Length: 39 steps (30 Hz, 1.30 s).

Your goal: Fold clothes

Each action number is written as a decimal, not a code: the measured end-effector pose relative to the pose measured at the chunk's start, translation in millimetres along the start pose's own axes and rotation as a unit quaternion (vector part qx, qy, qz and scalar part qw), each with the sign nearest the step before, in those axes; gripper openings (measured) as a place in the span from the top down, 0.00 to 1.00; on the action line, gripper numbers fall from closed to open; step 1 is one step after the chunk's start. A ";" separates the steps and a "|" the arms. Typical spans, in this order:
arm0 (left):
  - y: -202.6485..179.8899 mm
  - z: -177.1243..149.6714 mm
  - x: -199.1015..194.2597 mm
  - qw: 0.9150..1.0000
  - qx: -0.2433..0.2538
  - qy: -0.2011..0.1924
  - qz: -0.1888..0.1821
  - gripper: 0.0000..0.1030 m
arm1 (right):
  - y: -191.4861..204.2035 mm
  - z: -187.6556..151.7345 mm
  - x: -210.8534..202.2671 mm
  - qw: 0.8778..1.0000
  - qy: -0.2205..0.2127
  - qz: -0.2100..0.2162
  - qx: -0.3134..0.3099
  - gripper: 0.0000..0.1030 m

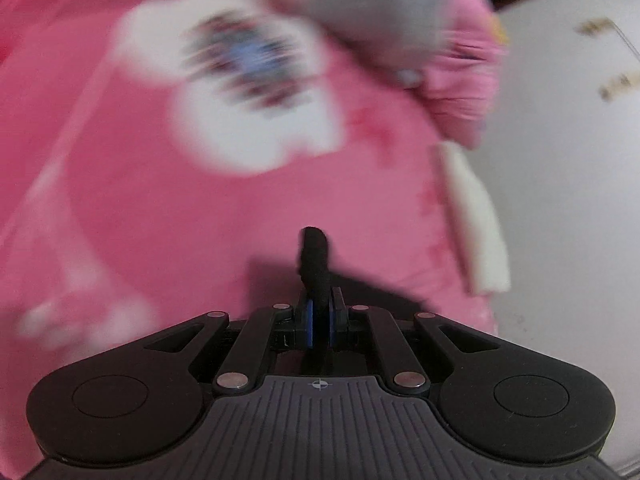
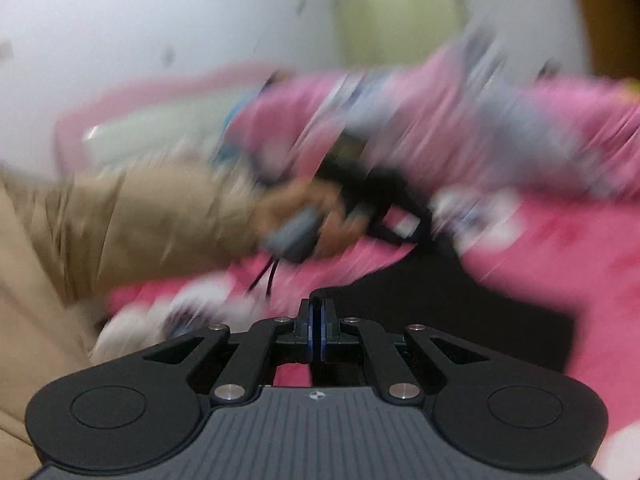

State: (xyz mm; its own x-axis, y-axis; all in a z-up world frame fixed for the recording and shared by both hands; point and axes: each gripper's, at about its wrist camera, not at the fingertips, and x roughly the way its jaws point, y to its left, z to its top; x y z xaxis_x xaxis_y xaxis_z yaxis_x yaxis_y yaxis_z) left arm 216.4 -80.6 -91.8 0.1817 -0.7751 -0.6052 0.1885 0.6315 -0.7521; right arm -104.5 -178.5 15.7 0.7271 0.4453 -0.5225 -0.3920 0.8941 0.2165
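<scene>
A pink garment (image 1: 208,208) with a white patch and a blue and dark print (image 1: 244,60) lies spread under my left gripper (image 1: 316,240). The picture is motion-blurred. That gripper's black fingers are pressed together just above the cloth, and I see no fabric between them. At the top right a bunched part of the garment with grey lining (image 1: 384,20) is turned over. In the right wrist view my right gripper (image 2: 317,303) is shut over the pink garment (image 2: 580,248), its tips lost against a dark shadow. A hand (image 2: 304,208) in a tan sleeve (image 2: 140,216) holds the other gripper's black body (image 2: 360,196).
A white strip of cloth (image 1: 476,220) runs along the garment's right edge. To its right is the white table top (image 1: 568,184). In the right wrist view more white table (image 2: 160,20) and a pale green object (image 2: 396,24) lie beyond the garment.
</scene>
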 end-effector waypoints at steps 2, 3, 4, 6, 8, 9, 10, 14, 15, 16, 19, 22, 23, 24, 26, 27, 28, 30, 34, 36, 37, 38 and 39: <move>38.3 -2.0 -9.3 0.999 -0.038 0.000 -0.012 0.92 | 3.9 -7.9 24.5 0.999 0.038 0.009 0.014 0.97; 39.6 -2.4 -17.0 0.999 -0.038 -0.007 -0.019 0.91 | 5.4 -11.5 35.9 0.998 0.056 0.013 0.022 0.97; 40.8 -2.8 -24.6 0.999 -0.039 -0.013 -0.026 0.90 | 6.9 -15.2 47.3 0.997 0.075 0.017 0.030 0.95; 43.3 -3.6 -39.9 0.998 -0.040 -0.026 -0.040 0.88 | 9.0 -13.7 42.7 0.997 0.069 0.020 0.041 0.90; 33.3 -5.4 -58.6 0.997 -0.020 -0.041 -0.057 0.85 | 2.4 -8.1 22.7 0.995 0.046 0.049 0.069 0.85; 25.1 -8.0 -67.5 0.997 -0.006 -0.044 -0.066 0.84 | -0.9 -8.8 8.4 0.995 0.027 0.048 0.084 0.84; 15.6 -12.2 -76.3 0.996 0.011 -0.046 -0.076 0.80 | -3.8 -10.3 -6.5 0.994 0.006 0.042 0.099 0.81; -24.9 -39.7 -111.7 0.992 0.082 -0.036 -0.087 0.71 | -32.6 -17.0 -73.9 0.981 -0.083 -0.015 0.174 0.75; -33.2 -48.3 -124.2 0.991 0.098 -0.041 -0.082 0.71 | -46.7 -19.5 -93.3 0.973 -0.106 -0.038 0.201 0.75; -41.0 -57.4 -137.4 0.990 0.111 -0.048 -0.076 0.71 | -58.4 -22.9 -109.5 0.965 -0.124 -0.057 0.223 0.75; -55.0 -79.2 -179.2 0.988 0.127 -0.060 -0.065 0.70 | -79.7 -32.4 -136.5 0.952 -0.142 -0.094 0.254 0.74; -61.4 -101.9 -205.3 0.987 0.149 -0.059 -0.026 0.67 | -85.7 -44.5 -130.3 0.956 -0.121 -0.092 0.253 0.74; -61.9 -110.5 -209.5 0.986 0.156 -0.057 -0.011 0.64 | -85.3 -48.4 -122.7 0.959 -0.109 -0.081 0.250 0.74; -59.5 -119.6 -209.6 0.986 0.159 -0.052 0.000 0.63 | -84.2 -53.0 -113.3 0.961 -0.096 -0.071 0.249 0.74; -47.9 -137.3 -197.2 0.988 0.152 -0.035 0.011 0.60 | -82.8 -62.3 -95.6 0.963 -0.076 -0.061 0.251 0.75; -40.6 -144.1 -186.5 0.989 0.144 -0.024 0.011 0.60 | -82.8 -66.6 -88.6 0.962 -0.069 -0.063 0.256 0.75; -31.5 -151.8 -173.8 0.991 0.133 -0.014 0.009 0.60 | -85.3 -70.5 -88.7 0.958 -0.069 -0.063 0.271 0.75; -13.4 -165.7 -145.4 0.994 0.112 0.009 0.007 0.60 | -91.8 -78.1 -92.8 0.947 -0.073 -0.062 0.307 0.74; 7.4 -189.0 -105.5 0.992 0.112 0.052 0.033 0.60 | -103.9 -96.0 -118.8 0.928 -0.086 -0.080 0.355 0.71; 9.8 -194.9 -99.1 0.990 0.125 0.054 0.043 0.60 | -107.8 -105.3 -129.8 0.919 -0.088 -0.097 0.372 0.64; 10.5 -195.7 -98.9 0.990 0.128 0.051 0.042 0.60 | -109.5 -110.4 -133.8 0.914 -0.089 -0.106 0.382 0.62; 11.3 -195.5 -99.5 0.990 0.127 0.049 0.041 0.60 | -110.6 -116.4 -139.2 0.909 -0.093 -0.110 0.391 0.62; 12.0 -195.1 -100.7 0.990 0.124 0.049 0.039 0.60 | -112.3 -122.8 -143.1 0.903 -0.100 -0.110 0.402 0.62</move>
State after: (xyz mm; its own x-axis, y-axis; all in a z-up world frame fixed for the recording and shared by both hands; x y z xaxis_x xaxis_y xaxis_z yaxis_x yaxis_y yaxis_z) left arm 12.0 0.7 -90.8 0.1138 -0.7143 -0.6906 0.4116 0.6665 -0.6216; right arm -233.8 -348.5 -35.2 0.8560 0.1807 -0.4844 0.2527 0.6711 0.6970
